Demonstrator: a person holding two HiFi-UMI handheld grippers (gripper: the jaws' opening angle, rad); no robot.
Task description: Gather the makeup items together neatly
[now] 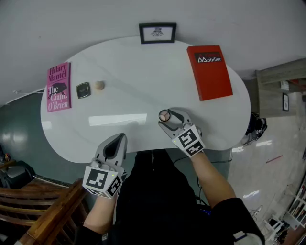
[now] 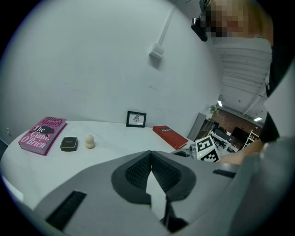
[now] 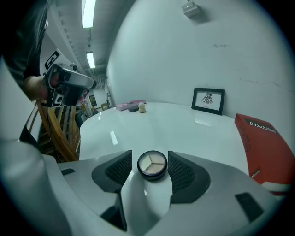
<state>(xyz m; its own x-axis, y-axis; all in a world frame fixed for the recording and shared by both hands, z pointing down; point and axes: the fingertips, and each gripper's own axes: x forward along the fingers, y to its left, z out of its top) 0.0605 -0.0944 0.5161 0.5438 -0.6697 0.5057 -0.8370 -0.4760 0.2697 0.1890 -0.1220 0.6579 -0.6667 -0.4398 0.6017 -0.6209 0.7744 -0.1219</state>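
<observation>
Right gripper view: three-shade round compact [image 3: 152, 164] sits between the right gripper [image 3: 150, 156] jaws, which stand spread (clearance unreadable in head view). The left gripper [image 2: 150, 153] is closed, empty; makeup sponge [image 2: 90, 141] and black compact [image 2: 68, 144] lie ahead-left.

Desk [image 1: 143, 86]: white, glossy, rounded outline, set against a plain white wall [image 1: 71, 19]. A small black frame [image 1: 158, 32] stands at the desk's back edge, by the wall. A white box [image 2: 156, 50] is mounted on the wall, with a thin conduit running up from it.

Floor [image 1: 21, 139] left of the desk: dark grey-green. Right of the desk it is pale and shiny, with bright reflections.

Wooden chair [image 1: 43, 210], slatted, near the desk's front left edge. Grey cabinet [image 1: 279, 91] to the desk's right.

Ceiling strip lights [image 3: 87, 11] are lit.

Past the desk's right end: brick wall [image 2: 230, 120], dark furniture, potted plant [image 2: 213, 109].
</observation>
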